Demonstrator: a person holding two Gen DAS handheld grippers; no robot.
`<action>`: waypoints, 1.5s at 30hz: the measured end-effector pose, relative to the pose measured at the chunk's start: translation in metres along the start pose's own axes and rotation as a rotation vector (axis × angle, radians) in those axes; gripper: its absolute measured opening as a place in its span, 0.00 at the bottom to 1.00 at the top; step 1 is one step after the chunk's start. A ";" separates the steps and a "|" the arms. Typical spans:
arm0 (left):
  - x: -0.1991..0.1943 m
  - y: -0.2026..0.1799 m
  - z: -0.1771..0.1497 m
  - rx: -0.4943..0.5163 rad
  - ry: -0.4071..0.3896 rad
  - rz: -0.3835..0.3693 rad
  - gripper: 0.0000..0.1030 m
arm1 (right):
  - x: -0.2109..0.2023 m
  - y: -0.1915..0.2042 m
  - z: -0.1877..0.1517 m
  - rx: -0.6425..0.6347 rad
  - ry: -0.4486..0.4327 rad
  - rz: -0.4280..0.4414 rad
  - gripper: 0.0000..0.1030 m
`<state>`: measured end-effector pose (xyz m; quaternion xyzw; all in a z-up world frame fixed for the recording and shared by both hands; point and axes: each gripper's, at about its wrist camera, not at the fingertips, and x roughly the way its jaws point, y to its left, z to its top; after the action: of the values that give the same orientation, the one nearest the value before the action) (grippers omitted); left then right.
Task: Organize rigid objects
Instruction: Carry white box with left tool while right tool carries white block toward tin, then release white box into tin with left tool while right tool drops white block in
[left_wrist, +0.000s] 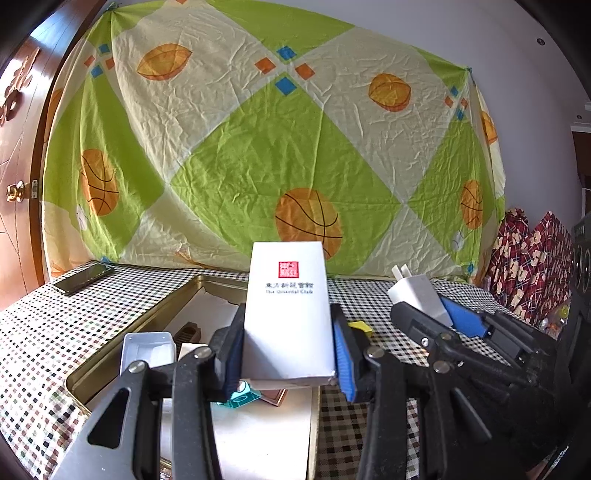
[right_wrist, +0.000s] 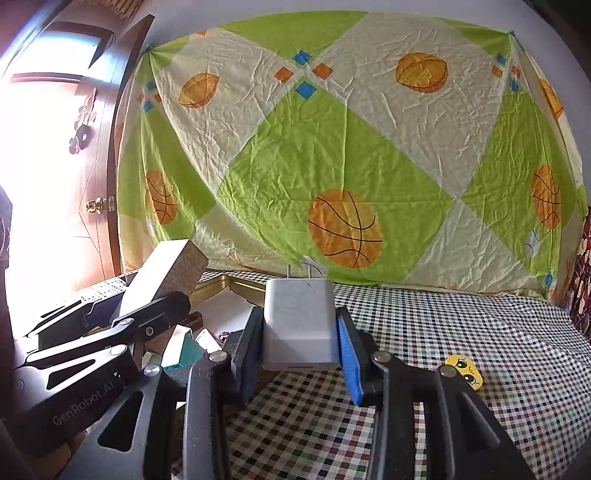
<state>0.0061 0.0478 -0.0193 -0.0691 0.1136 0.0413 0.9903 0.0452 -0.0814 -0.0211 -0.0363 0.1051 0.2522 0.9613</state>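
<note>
My left gripper (left_wrist: 289, 350) is shut on a tall white box (left_wrist: 288, 314) with a red seal, held upright over the gold tin tray (left_wrist: 110, 350). My right gripper (right_wrist: 301, 343) is shut on a white wall charger (right_wrist: 300, 326), prongs pointing up and away, above the checked tablecloth. In the left wrist view the right gripper (left_wrist: 430, 308) with the charger (left_wrist: 417, 295) hangs just to the right. From the right wrist camera, the left gripper (right_wrist: 155, 295) and its box (right_wrist: 166, 275) show at the left.
The tray holds a small white open box (left_wrist: 147, 349), a teal block (left_wrist: 242, 397), a brown piece (left_wrist: 188, 332) and white card. A dark phone (left_wrist: 83, 278) lies far left. A yellow smiley eraser (right_wrist: 464, 370) sits on the cloth. A patterned sheet (left_wrist: 258, 147) hangs behind; a door (left_wrist: 18, 166) stands left.
</note>
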 end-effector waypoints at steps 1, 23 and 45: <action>-0.001 0.002 0.000 0.000 -0.002 0.002 0.40 | 0.001 0.001 0.000 -0.002 0.000 0.002 0.39; 0.002 0.048 0.002 -0.055 0.035 0.065 0.40 | 0.030 0.042 0.002 -0.076 0.050 0.069 0.39; 0.031 0.090 -0.001 -0.139 0.203 0.111 0.66 | 0.066 0.084 0.000 -0.158 0.186 0.217 0.55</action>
<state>0.0272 0.1388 -0.0387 -0.1350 0.2137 0.0965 0.9627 0.0600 0.0233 -0.0375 -0.1234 0.1766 0.3578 0.9086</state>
